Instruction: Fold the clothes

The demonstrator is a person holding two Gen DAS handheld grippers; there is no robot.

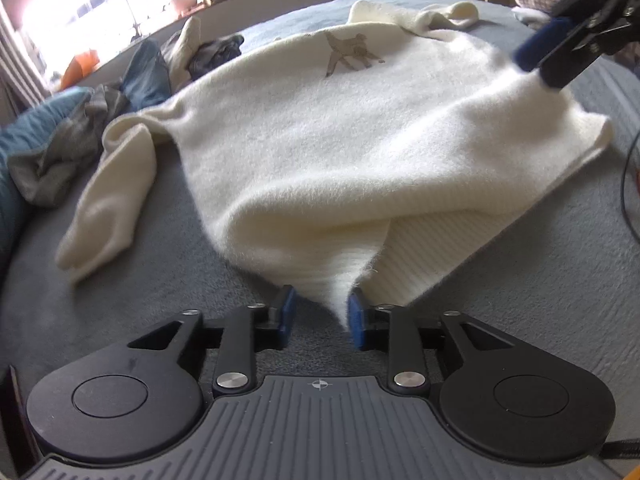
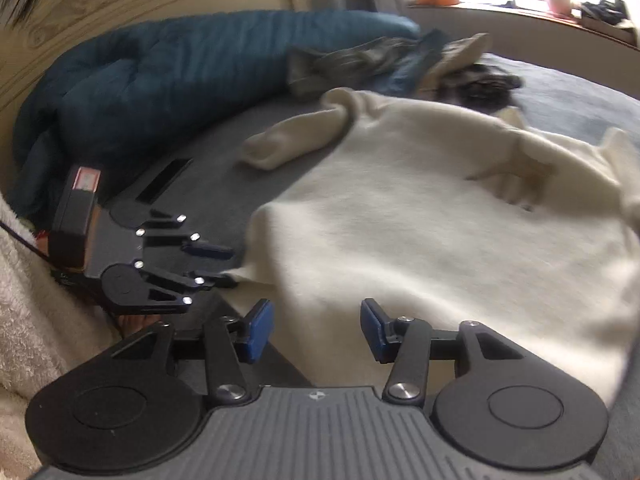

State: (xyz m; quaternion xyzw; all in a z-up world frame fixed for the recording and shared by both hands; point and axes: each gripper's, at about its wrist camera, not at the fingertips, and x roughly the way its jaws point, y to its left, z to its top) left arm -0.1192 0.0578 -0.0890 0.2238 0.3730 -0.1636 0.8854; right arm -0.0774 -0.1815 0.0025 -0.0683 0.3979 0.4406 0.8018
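Although our left gripper [image 1: 322,316] has its pads apart, a hem corner of the cream sweater [image 1: 340,136] clings to one pad, so pulling away could drag the fold open. Our right gripper [image 2: 317,330] stands wide with nothing held, over the hem. The sweater lies spread on the grey bedcover [image 1: 168,280], one sleeve [image 1: 108,200] still splayed beside it.

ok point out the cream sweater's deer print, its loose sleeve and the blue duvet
brown deer print [image 1: 352,54]: left wrist view, on the animal's body
cream sweater's loose sleeve [image 1: 108,200]: left wrist view, mid-sleeve
puffy dark blue duvet [image 2: 160,68]: right wrist view, on its middle bulge
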